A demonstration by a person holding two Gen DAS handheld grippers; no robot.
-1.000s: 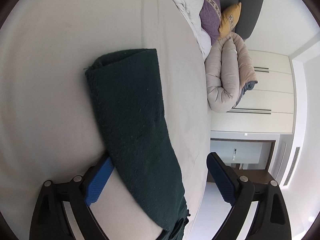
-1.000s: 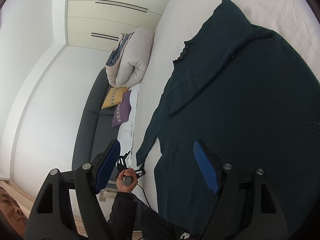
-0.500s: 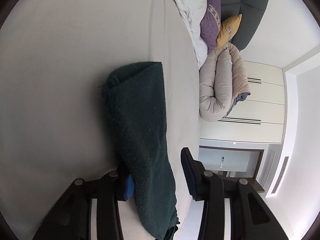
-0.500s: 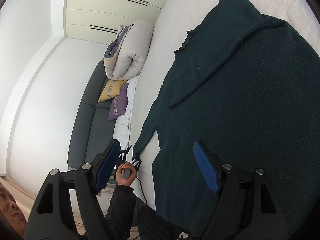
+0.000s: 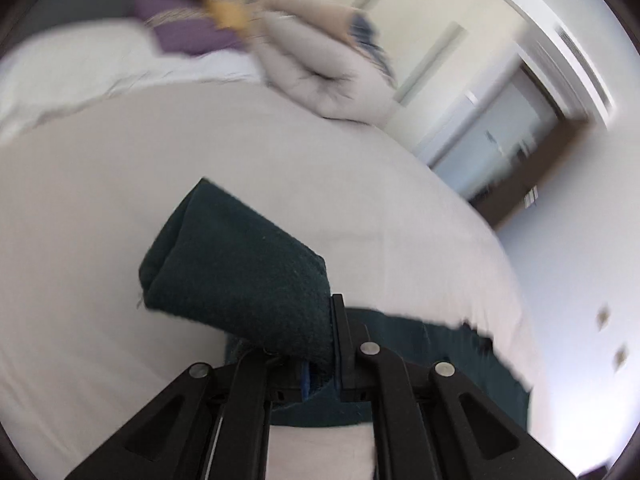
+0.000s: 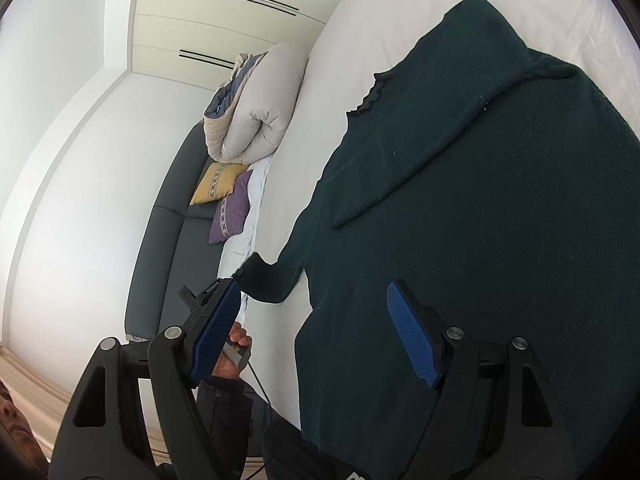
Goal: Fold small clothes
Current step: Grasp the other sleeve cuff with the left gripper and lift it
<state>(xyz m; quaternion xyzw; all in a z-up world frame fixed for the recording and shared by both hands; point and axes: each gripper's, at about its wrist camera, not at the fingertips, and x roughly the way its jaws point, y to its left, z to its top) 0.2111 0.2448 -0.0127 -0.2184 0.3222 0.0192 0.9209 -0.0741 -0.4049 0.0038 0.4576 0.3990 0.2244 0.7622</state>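
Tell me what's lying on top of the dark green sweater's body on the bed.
One sleeve is folded diagonally across the sweater, cuff toward the neckline. The open right claw hovers above the hem. Whatever lies beneath the sweater on the bed is covered.

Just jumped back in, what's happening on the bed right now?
A person is folding a dark green sweater spread on the bed. The left gripper has just closed on one sleeve and holds it off the sheet. The right gripper hangs open over the sweater's body, gripping nothing. The other sleeve already lies folded across the chest.
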